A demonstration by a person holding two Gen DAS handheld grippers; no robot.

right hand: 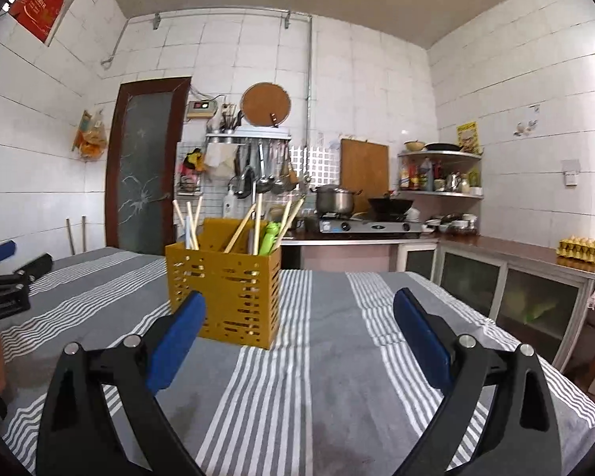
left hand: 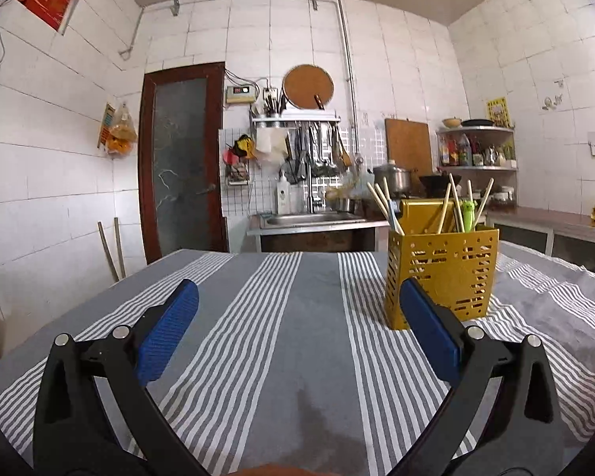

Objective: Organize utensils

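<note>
Chopsticks (right hand: 240, 228) and a green utensil (right hand: 269, 238) stand in the perforated yellow plastic holder (right hand: 222, 297) at centre frame, task seemingly done; left gripper (left hand: 297, 309) and right gripper (right hand: 299, 317) gape empty over the striped tablecloth (right hand: 337, 357).

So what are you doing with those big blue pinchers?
A person holds a pincher tool in each hand over a table with a striped cloth. Both the left gripper and the right gripper are wide open and empty. A yellow utensil holder stands on the cloth ahead, with chopsticks and a green utensil sticking up from it. Nothing is being touched.
</note>
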